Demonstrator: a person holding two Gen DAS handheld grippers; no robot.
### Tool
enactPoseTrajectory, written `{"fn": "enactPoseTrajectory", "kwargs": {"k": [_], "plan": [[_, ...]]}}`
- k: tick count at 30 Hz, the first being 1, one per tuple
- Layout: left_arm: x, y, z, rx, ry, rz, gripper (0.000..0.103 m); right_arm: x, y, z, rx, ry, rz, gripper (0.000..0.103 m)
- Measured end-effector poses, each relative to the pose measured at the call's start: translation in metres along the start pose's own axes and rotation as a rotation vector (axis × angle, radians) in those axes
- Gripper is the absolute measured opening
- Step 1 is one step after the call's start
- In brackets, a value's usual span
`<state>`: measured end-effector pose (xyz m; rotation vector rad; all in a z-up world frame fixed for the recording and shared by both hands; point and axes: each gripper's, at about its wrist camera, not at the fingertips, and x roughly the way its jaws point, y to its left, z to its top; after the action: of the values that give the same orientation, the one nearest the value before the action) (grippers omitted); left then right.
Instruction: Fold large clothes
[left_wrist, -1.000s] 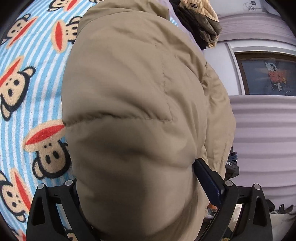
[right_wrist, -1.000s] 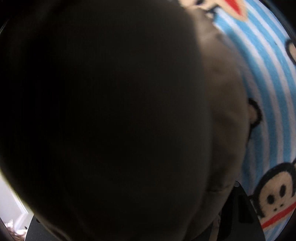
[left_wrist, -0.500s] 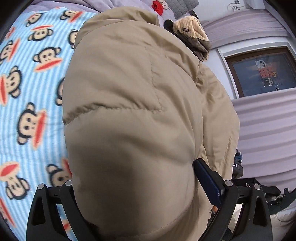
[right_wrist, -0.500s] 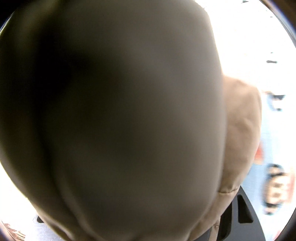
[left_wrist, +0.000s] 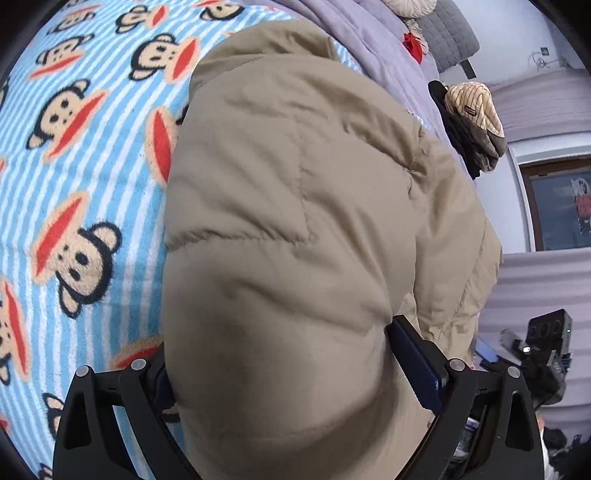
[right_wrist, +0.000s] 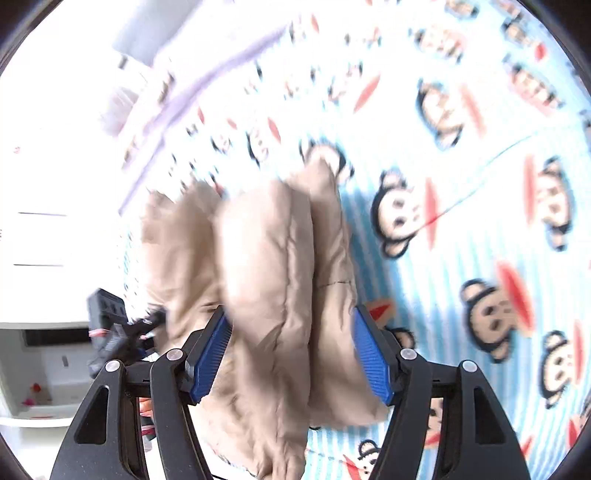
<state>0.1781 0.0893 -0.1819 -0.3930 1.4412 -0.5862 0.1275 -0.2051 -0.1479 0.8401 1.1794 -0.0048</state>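
Note:
A tan puffer jacket (left_wrist: 295, 240) fills the left wrist view, bunched over the monkey-print blanket (left_wrist: 74, 166). My left gripper (left_wrist: 277, 362) is shut on a thick fold of it; the blue pads (left_wrist: 413, 362) press into the padding. In the right wrist view the same jacket (right_wrist: 266, 277) hangs between my right gripper's fingers (right_wrist: 218, 350), and my right gripper (right_wrist: 291, 350) is shut on the bunched fabric above the blanket (right_wrist: 480, 184). The jacket's far end droops toward the bed.
A lilac quilt (left_wrist: 354, 40) and a grey pillow (left_wrist: 447, 37) lie at the bed's far end. A striped hat on dark clothing (left_wrist: 472, 118) hangs at the right. A window (left_wrist: 557, 206) and a black camera device (left_wrist: 546, 332) are beyond the bed.
Both grippers have lifted and pulled back with the jacket. The right wrist view, earlier fully covered by fabric, now shows the jacket hanging and the blanket beyond.

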Motion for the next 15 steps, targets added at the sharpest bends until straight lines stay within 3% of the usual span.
{"fn": "enactPoseTrajectory", "kwargs": {"k": [2, 4, 6, 7, 9, 11, 12, 13, 15], "plan": [[-0.025, 0.010, 0.004, 0.024, -0.035, 0.009, 0.098, -0.019, 0.012, -0.002, -0.011, -0.038, 0.144, 0.071], [-0.035, 0.008, 0.008, 0.024, -0.079, 0.021, 0.098, -0.013, 0.034, 0.001, -0.049, -0.017, 0.220, 0.071], [-0.046, 0.011, 0.025, 0.024, -0.128, 0.042, 0.098, 0.007, 0.048, 0.005, -0.092, 0.031, 0.215, 0.071], [-0.050, 0.010, 0.032, 0.026, -0.150, 0.066, 0.098, 0.001, 0.025, 0.002, -0.106, 0.041, 0.173, 0.071], [-0.057, 0.011, 0.050, 0.032, -0.178, 0.120, 0.098, 0.028, 0.015, 0.006, -0.067, 0.069, 0.135, 0.071], [-0.064, 0.017, 0.062, 0.046, -0.194, 0.188, 0.098, 0.050, 0.004, 0.016, 0.025, 0.111, 0.199, 0.067], [-0.059, 0.013, 0.068, 0.058, -0.195, 0.215, 0.098, 0.059, 0.003, 0.014, 0.033, 0.111, 0.233, 0.036], [-0.057, 0.018, 0.064, 0.069, -0.191, 0.237, 0.098, 0.061, 0.010, 0.014, 0.014, 0.111, 0.231, 0.011], [-0.045, 0.012, 0.069, 0.084, -0.171, 0.252, 0.098, 0.054, 0.025, 0.007, -0.061, 0.084, 0.126, 0.010]]}}
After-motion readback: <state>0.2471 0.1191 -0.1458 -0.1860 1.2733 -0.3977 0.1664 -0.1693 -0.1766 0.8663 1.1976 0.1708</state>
